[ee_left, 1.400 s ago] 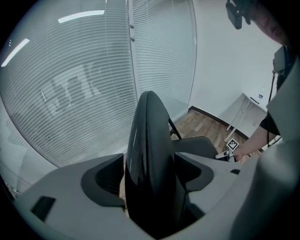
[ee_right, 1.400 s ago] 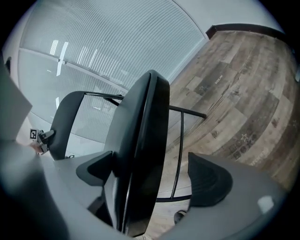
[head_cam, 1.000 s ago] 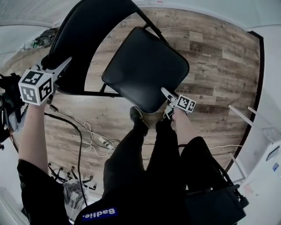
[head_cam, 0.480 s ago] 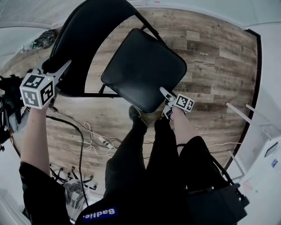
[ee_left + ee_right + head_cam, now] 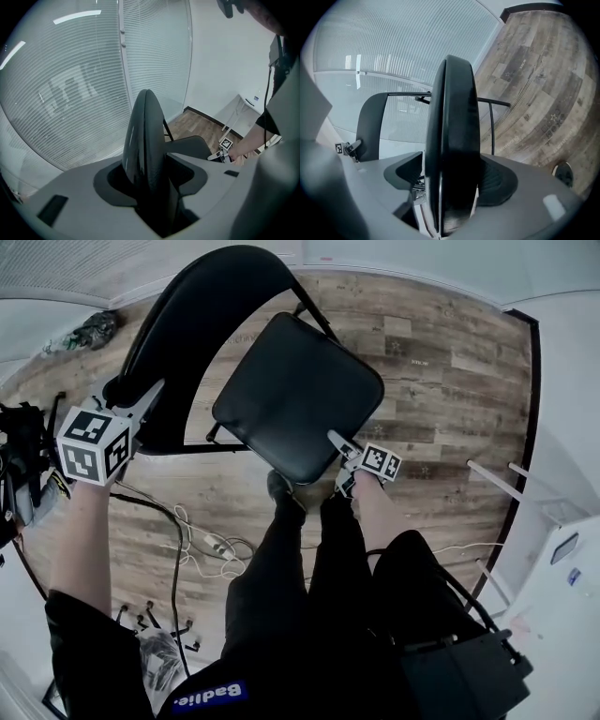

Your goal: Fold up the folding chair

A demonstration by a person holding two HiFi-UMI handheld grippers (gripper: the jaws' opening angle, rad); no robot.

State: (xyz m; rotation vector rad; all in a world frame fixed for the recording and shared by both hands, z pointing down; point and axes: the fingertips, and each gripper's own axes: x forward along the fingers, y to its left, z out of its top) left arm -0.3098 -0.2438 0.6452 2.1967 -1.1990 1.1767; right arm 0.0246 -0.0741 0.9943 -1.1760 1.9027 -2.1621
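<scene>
The black folding chair stands unfolded on the wood floor in front of me. Its curved backrest is on the left and its padded seat in the middle. My left gripper holds the backrest's outer edge, and its jaws are closing with that edge filling the gap between them. My right gripper is shut on the seat's near edge. The right gripper view also shows the backrest and the left gripper beyond it.
My legs and one shoe are just under the seat's near edge. Cables trail over the floor at the left. A white frame stands at the right, dark gear at the far left. A blind-covered glass wall rises behind the chair.
Both grippers and the chair have shifted together. The left gripper has moved right and nearer in the head view. The backrest's top has come fully into view.
</scene>
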